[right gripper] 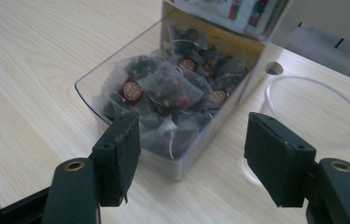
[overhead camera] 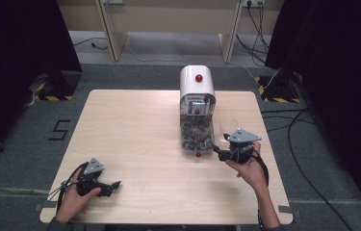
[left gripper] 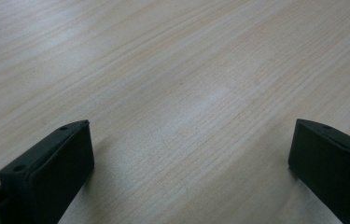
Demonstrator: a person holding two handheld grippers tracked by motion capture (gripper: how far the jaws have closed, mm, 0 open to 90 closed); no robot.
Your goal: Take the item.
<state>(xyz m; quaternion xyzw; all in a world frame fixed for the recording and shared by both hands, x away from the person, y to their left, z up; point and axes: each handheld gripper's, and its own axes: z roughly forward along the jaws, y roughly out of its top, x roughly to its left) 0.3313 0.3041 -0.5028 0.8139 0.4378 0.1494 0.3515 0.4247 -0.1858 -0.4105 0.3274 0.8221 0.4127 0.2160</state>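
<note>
Clear drawer [right gripper: 116, 88] pulled out of the white dispenser [overhead camera: 197, 82], heaped with tea bags [right gripper: 163, 93], lies just ahead of my right gripper [right gripper: 191, 140], jaws spread, nothing between them. Beside it lies a clear ring [right gripper: 315, 109]. My left gripper [left gripper: 189, 154] stands spread over bare table [left gripper: 163, 70].

Recording lab: black curtains [overhead camera: 19, 43]; hazard-taped stands [overhead camera: 48, 89]; floor cables [overhead camera: 308, 159].
</note>
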